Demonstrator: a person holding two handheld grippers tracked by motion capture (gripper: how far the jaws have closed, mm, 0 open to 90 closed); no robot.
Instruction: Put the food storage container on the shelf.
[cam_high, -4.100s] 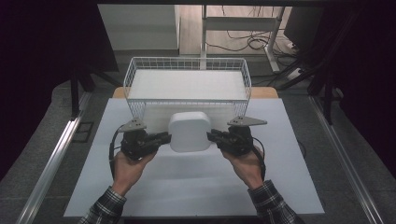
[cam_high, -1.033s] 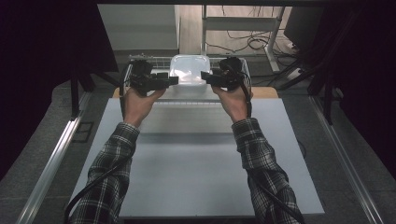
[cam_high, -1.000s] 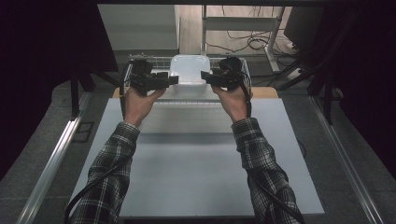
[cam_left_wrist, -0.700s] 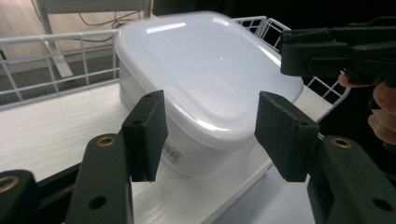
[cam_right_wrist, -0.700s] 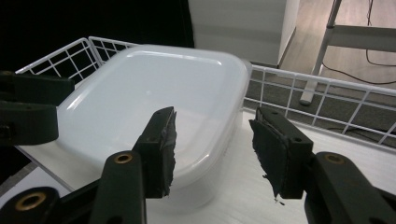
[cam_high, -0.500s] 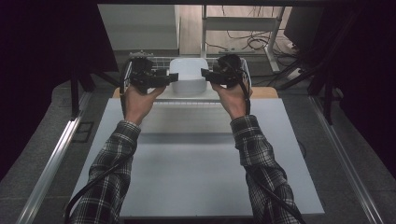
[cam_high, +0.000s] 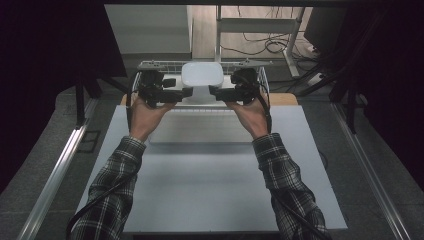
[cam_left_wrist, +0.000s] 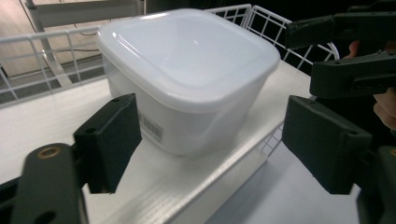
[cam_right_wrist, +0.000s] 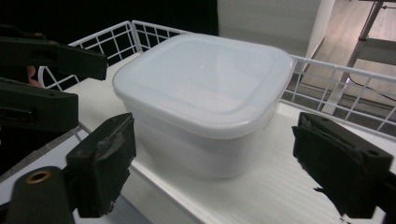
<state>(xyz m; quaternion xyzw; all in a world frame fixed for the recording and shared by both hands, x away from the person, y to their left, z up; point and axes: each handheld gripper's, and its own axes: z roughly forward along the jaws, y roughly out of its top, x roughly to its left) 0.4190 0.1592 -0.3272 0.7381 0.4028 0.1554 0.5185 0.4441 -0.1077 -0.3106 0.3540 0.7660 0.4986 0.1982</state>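
A white, lidded plastic container rests on the floor of a white wire basket at the table's far side. My left gripper is at its left near corner and my right gripper at its right near corner, both over the basket's front wall. In the left gripper view the container stands just beyond the open left gripper, untouched by the jaws. The right gripper view has the container ahead of the open right gripper, also apart from the jaws.
The basket's wire walls surround the container on all sides. A white mat covers the table in front of the basket. Metal rails run along both table sides, and dark curtains hang at left and right.
The container, earlier pinched between both grippers over the mat, has been carried forward into the basket and set down. Both grippers have come off it.
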